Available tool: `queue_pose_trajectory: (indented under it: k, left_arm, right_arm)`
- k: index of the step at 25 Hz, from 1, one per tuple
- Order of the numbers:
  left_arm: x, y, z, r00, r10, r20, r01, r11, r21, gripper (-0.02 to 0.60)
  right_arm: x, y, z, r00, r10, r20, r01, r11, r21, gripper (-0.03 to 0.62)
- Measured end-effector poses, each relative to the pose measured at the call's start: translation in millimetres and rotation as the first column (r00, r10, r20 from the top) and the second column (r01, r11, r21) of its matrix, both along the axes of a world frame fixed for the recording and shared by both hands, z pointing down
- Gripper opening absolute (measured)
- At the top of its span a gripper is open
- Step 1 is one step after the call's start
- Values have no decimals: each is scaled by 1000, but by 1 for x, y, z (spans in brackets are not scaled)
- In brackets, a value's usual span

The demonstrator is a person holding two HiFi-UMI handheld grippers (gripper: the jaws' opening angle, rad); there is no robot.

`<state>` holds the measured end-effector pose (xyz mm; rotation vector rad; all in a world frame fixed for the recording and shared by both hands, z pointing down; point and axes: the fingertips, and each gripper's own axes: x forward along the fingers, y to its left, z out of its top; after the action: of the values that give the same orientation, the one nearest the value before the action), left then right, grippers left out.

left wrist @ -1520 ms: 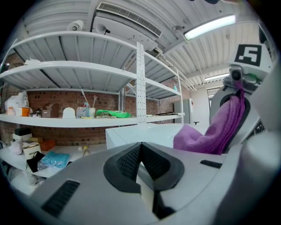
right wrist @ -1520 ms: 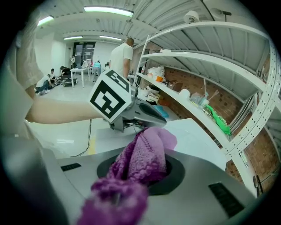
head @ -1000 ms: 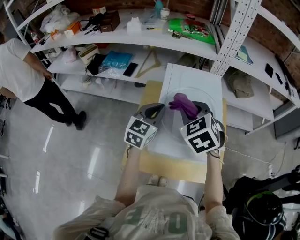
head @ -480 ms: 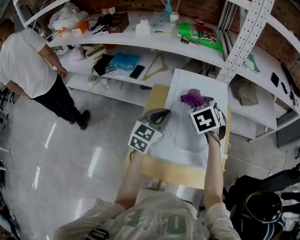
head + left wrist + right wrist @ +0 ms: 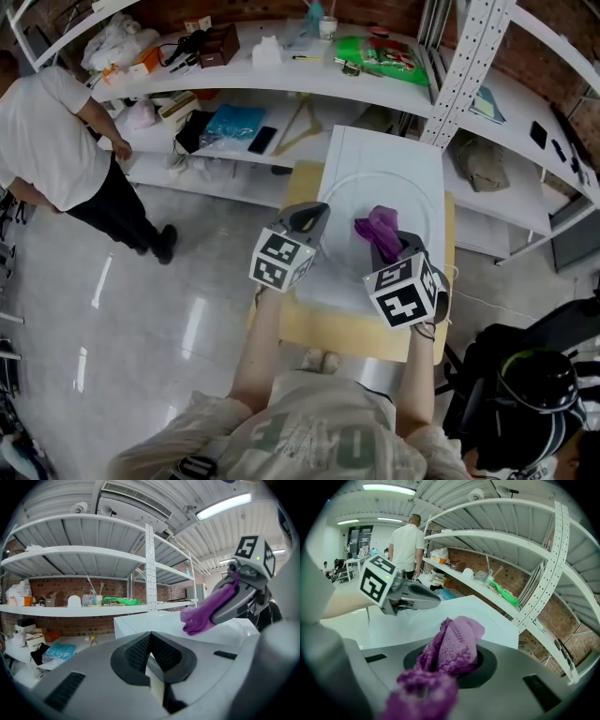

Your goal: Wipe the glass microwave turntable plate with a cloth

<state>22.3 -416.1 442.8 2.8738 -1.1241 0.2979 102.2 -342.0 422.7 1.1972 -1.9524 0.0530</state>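
Note:
The clear glass turntable plate (image 5: 412, 192) lies on a small white table (image 5: 375, 145); only its round rim shows plainly. At the plate's left rim my left gripper (image 5: 315, 215) is shut, with a thin pale edge of the plate between its jaws (image 5: 152, 670). Over the plate's near half, my right gripper (image 5: 383, 247) is shut on a bunched purple cloth (image 5: 380, 227). The cloth (image 5: 454, 644) fills the right gripper's jaws and bulges out in front. In the left gripper view the cloth (image 5: 206, 613) hangs from the right gripper down to the plate.
The white table rests on a tan board (image 5: 323, 333). Behind it run white shelves (image 5: 272, 80) cluttered with small items, and a perforated metal upright (image 5: 464, 75). A person in a white shirt (image 5: 42, 141) stands at the left. A dark bag and helmet (image 5: 525, 403) lie at the bottom right.
My right gripper has drawn the cloth from the plate's far side back to its near half. The left gripper stays at the left rim. The person at the left has shifted slightly.

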Motion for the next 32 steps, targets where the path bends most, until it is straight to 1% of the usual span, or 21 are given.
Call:
queue_pose_trajectory:
  k: [4, 8, 14, 17, 20, 24, 28, 32]
  left_arm:
    - [-1, 0, 2, 1000, -5, 14, 5, 1000, 1, 2]
    - [-4, 0, 0, 1000, -11, 21, 11, 1000, -6, 2]
    - [-6, 2, -1, 999, -27, 19, 27, 1000, -8, 2]
    - [-6, 3, 1, 999, -32, 19, 32, 999, -6, 2]
    - [-5, 5, 2, 999, -29, 16, 29, 1000, -7, 2]
    - [-5, 3, 2, 1000, -28, 11, 28, 1000, -6, 2]
    - [-5, 4, 4, 1000, -28, 9, 29, 1000, -10, 2]
    - [-4, 3, 3, 1000, -28, 13, 28, 1000, -9, 2]
  right_arm:
    - [-10, 34, 4, 999, -28, 18, 28, 999, -19, 51]
    - [-19, 55, 3, 999, -29, 37, 31, 999, -32, 51]
    - [-27, 85, 0, 998, -47, 38, 48, 999, -25, 51]
    - [-27, 90, -1, 997, -55, 46, 56, 998, -12, 51]
    - [-12, 66, -16, 998, -13, 61, 10, 999, 45, 51]
    - [22, -5, -36, 993, 101, 62, -108, 987, 120, 51]
    - [49, -59, -34, 979, 191, 70, -199, 973, 118, 51]
    - [61, -91, -27, 970, 232, 77, -239, 966, 97, 51]
